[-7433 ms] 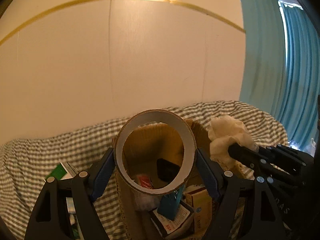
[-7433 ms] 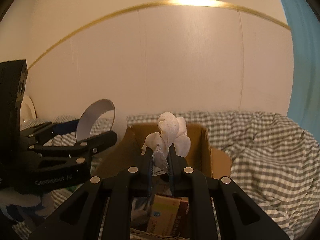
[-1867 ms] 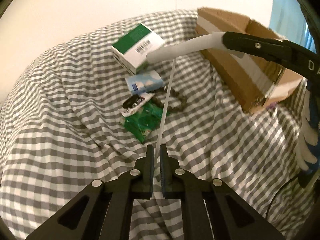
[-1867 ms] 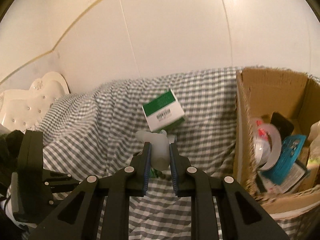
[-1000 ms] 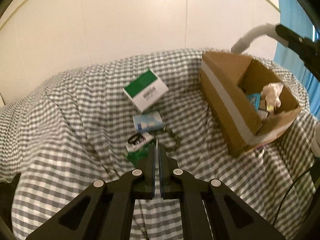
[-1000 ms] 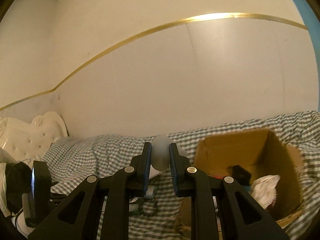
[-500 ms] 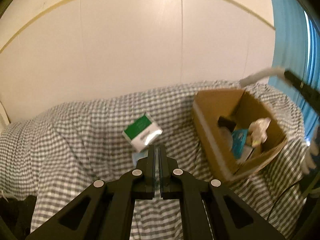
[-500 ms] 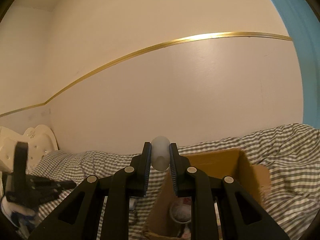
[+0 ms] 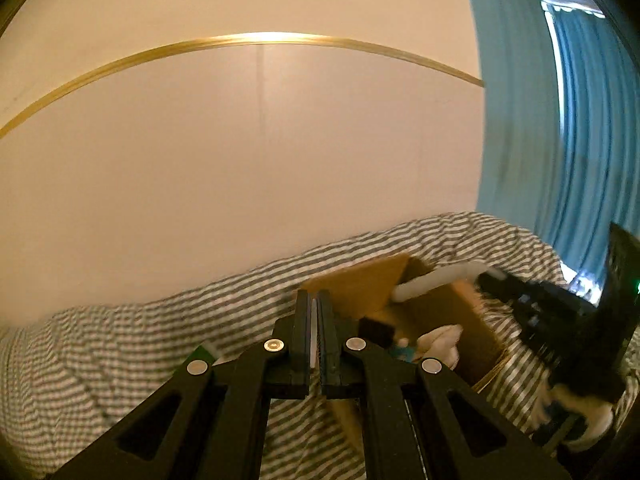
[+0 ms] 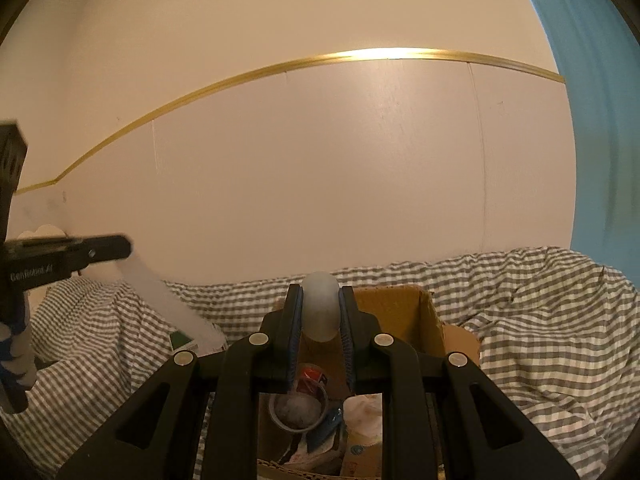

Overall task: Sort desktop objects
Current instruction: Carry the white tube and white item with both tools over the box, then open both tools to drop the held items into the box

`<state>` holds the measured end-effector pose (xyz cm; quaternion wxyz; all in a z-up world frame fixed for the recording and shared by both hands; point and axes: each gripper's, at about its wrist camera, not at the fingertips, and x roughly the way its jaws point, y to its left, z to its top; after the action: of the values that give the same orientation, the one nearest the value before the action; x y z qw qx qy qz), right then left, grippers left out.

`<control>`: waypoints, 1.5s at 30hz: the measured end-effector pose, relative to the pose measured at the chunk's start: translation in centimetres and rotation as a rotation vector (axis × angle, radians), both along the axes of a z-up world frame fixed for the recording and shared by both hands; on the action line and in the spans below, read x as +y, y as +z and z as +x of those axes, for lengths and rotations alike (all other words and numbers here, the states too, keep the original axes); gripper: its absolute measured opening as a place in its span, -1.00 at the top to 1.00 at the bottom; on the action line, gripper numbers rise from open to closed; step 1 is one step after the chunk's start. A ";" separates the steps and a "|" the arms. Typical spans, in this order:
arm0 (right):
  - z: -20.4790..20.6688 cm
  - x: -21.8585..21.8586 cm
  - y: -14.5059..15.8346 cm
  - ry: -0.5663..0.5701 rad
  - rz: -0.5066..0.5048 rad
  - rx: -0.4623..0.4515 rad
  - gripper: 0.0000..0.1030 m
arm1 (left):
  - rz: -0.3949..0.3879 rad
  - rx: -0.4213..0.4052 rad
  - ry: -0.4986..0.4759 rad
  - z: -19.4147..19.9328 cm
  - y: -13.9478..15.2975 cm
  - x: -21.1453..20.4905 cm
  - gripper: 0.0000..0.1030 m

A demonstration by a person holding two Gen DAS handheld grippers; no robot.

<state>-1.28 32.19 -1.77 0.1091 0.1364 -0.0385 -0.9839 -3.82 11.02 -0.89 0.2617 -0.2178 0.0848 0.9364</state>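
Observation:
My left gripper [image 9: 315,300] is shut on a thin translucent white strip [image 9: 313,336], seen edge-on between the pads. From the right wrist view that strip [image 10: 172,304] slants down out of the left gripper [image 10: 120,248]. My right gripper [image 10: 319,296] is shut on a frosted white tube [image 10: 319,308] with a rounded end. It hangs over the open cardboard box [image 10: 428,320]. The left wrist view shows the tube [image 9: 436,280] sticking out of the right gripper [image 9: 490,280] above the box [image 9: 360,284].
The box holds a tape roll [image 10: 298,408], crumpled tissue [image 10: 364,412], and red and blue packets. A green-and-white carton [image 10: 182,342] lies left of it on the checked cloth [image 10: 540,320]. Gloved hand [image 10: 16,356] at far left; blue curtain [image 9: 560,160] at right.
My left gripper has risen and swung right with the strip, and the box now sits just beyond its tips. My right gripper has moved over the box with the tube.

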 end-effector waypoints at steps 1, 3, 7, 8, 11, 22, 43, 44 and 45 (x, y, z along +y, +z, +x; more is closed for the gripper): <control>-0.2 -0.1 -0.1 0.000 0.006 -0.007 0.66 | 0.003 0.001 -0.014 -0.1 0.0 0.9 0.96; -0.5 -0.4 -0.3 -0.005 0.016 -0.018 0.66 | 0.004 -0.006 -0.042 -0.5 -0.3 2.4 0.96; -1.4 -0.9 -1.1 -0.016 0.041 -0.047 0.65 | -0.015 -0.023 -0.082 -1.3 -1.8 5.3 0.96; -1.7 -0.9 -1.4 -0.021 0.050 -0.054 0.65 | -0.018 -0.037 -0.088 -1.6 -2.4 6.0 0.96; -2.4 -0.3 -2.4 -0.026 0.052 -0.088 0.65 | -0.024 -0.080 -0.096 -3.0 -4.2 7.5 0.96; -6.6 1.8 -5.3 -0.057 0.012 -0.234 0.64 | -0.056 -0.185 -0.100 -5.5 -9.4 10.5 0.96; -3.7 3.3 -2.2 -0.146 -0.040 -0.157 -0.19 | -0.085 -0.180 -0.037 -5.0 -8.5 9.3 -0.04; -3.2 3.2 -1.7 -0.148 -0.043 -0.140 -0.23 | -0.074 -0.172 -0.032 -4.8 -7.8 8.7 -0.05; -2.7 3.2 -1.1 -0.149 -0.046 -0.124 -0.27 | -0.064 -0.166 -0.026 -4.6 -7.2 8.3 -0.13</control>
<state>-3.97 35.35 -2.91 0.0362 0.1911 -0.0776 -0.9778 -8.46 19.28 -8.10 0.2729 -0.3020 0.0954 0.9084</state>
